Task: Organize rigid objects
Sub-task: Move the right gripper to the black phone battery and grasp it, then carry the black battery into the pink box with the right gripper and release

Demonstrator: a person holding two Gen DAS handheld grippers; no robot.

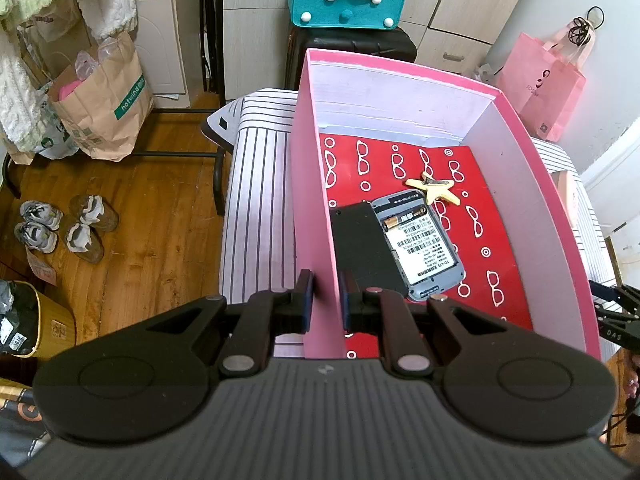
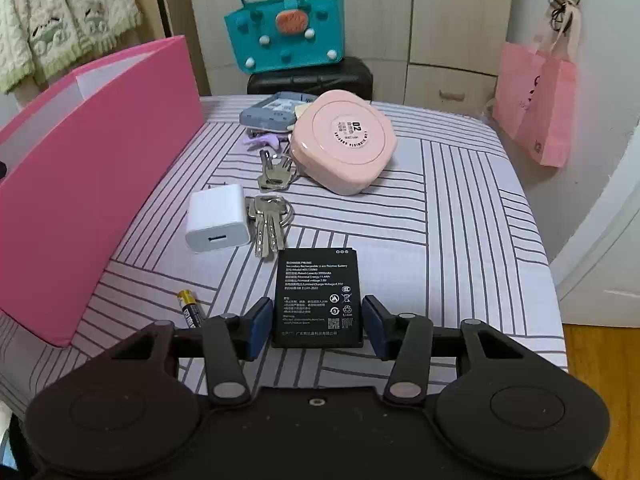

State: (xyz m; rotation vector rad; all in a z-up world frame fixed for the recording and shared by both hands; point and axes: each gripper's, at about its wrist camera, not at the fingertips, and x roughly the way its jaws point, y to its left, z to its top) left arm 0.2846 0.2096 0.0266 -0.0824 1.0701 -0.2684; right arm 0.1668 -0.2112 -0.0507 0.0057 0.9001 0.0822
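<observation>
My left gripper is shut on the near left wall of the pink box, one finger inside and one outside. Inside the box lie a grey device with a barcode label, a black cover and a cream star-shaped key charm. My right gripper is open, its fingers on either side of a flat black battery lying on the striped bedsheet. The box's pink outer wall stands at the left of the right wrist view.
On the sheet lie a white charger, two key bunches, an AA battery, a pink round case, a purple clip and a grey device. A teal bag sits on a black suitcase behind.
</observation>
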